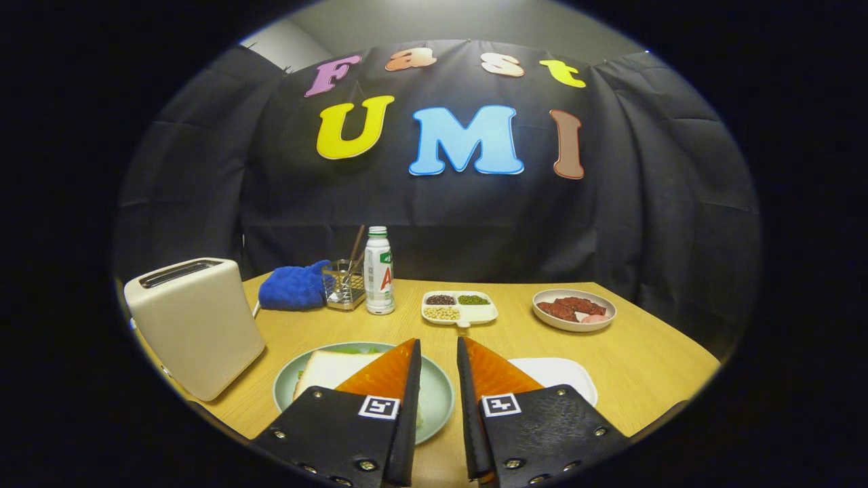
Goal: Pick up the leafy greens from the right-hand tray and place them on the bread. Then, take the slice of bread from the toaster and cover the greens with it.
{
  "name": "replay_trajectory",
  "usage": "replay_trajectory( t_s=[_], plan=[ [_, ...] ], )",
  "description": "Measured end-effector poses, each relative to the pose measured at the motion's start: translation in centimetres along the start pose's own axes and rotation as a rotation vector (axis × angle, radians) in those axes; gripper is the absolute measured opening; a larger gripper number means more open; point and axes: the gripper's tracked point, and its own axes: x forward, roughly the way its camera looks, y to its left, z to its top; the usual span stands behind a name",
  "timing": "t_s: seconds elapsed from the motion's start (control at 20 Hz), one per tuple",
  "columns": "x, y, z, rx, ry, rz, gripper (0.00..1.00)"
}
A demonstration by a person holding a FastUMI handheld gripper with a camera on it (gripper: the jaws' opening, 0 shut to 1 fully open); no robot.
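Wooden tabletop (630, 359) carries a green plate (434, 400) where bread (329, 369) covers greens (352, 350); the right-hand tray (563, 376) looks bare. Fingers (439, 352) hover parted, holding nothing, so the sandwich appears assembled.

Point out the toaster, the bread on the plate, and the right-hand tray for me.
toaster (196, 325): gripper view, front side panel.
bread (329, 369): gripper view, top face of the slice.
right-hand tray (563, 373): gripper view, bare white surface beside the hand-held gripper (439, 352), fingers apart.
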Motion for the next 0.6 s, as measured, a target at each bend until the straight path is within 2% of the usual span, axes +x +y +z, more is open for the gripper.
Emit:
replay_trajectory(
  t_s=[0.6],
  plan=[
    [-2.2, -11.3, 2.7, 0.015, -0.128, -0.076, 0.3]
  ],
)
